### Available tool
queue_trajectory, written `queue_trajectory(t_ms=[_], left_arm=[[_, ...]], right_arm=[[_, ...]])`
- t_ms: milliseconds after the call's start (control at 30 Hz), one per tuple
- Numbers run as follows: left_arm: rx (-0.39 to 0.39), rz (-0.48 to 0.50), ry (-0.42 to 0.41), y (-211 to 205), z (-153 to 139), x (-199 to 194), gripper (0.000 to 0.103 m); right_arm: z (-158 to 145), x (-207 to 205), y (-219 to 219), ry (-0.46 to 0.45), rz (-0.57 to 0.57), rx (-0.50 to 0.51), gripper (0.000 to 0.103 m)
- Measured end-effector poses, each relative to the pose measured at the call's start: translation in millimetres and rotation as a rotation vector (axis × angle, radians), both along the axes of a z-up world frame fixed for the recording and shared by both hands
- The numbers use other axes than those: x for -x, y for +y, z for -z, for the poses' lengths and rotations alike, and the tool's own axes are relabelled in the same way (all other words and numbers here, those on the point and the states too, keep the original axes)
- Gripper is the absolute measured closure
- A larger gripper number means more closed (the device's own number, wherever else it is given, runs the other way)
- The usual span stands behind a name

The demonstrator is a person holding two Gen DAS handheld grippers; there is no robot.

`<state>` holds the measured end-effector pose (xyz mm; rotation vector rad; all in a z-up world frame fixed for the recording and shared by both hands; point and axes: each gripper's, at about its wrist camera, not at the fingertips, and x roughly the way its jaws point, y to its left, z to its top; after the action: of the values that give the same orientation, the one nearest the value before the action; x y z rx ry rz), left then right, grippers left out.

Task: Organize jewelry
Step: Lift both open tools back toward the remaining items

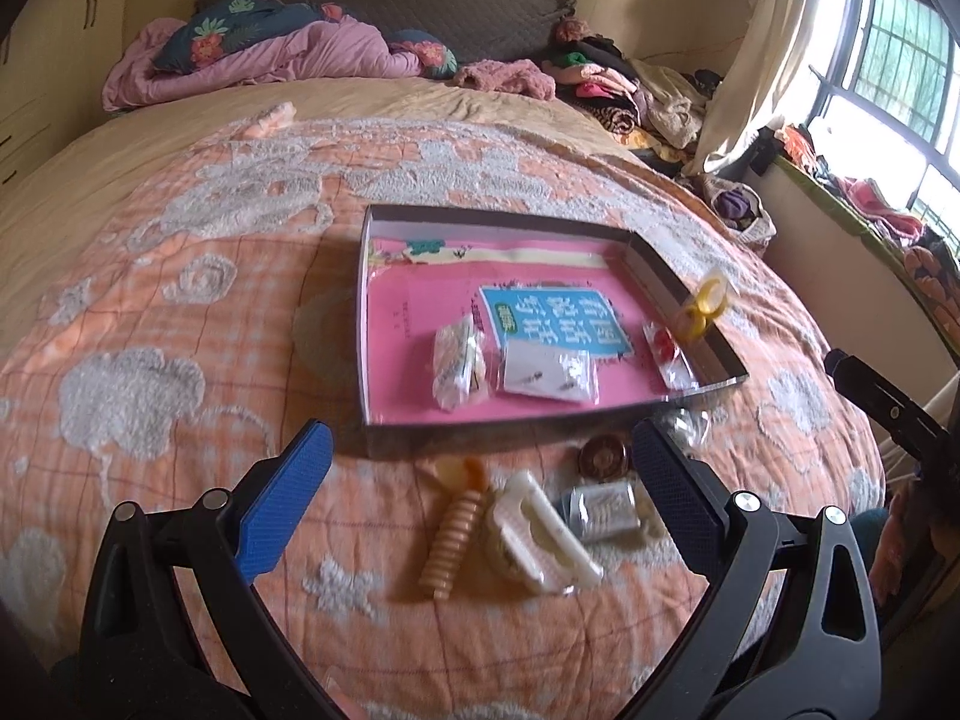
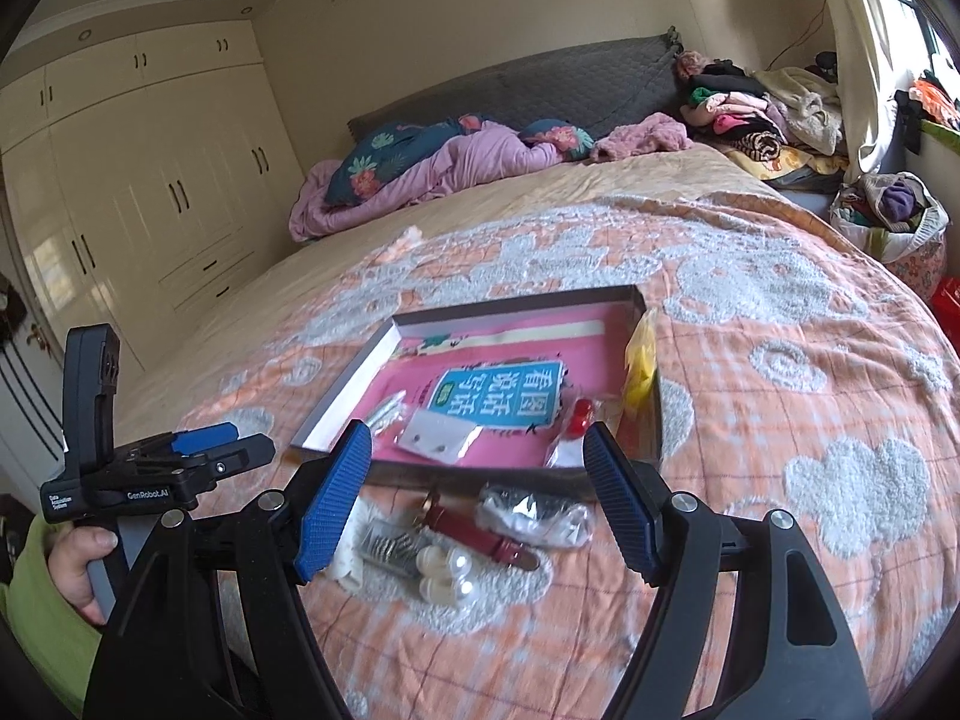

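The box [image 1: 660, 267], mid-frame on the bed [image 1: 180, 312], serves as the collection tray; bagged pieces already lie inside. Remaining jewelry [image 2: 456, 540] sits at lower centre, before it. Left gripper [image 1: 480, 462] and right gripper [image 2: 474, 498] hover with fingers spread (nothing held), ready for a pickup.

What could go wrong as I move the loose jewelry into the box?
The yellow bag leans on the box wall and could be knocked off. Loose items like the ribbed orange clip and pearl piece lie crowded on soft bedding, so either open gripper may catch neighbors.
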<state>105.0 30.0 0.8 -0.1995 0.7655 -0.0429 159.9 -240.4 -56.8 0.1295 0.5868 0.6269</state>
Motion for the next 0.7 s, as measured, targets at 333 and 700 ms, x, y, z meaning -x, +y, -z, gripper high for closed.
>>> queue_trajectory(t_ms=[333,700], left_arm=[[-0.003,0.041,0.037,-9,12,19,0.010],[0.009,0.105,0.102,-26,30,29,0.017]], right_arm=[[8,8,6,0.030,-0.030,0.022,0.031],[23,10,11,0.105,-0.064,0.044,0.031]])
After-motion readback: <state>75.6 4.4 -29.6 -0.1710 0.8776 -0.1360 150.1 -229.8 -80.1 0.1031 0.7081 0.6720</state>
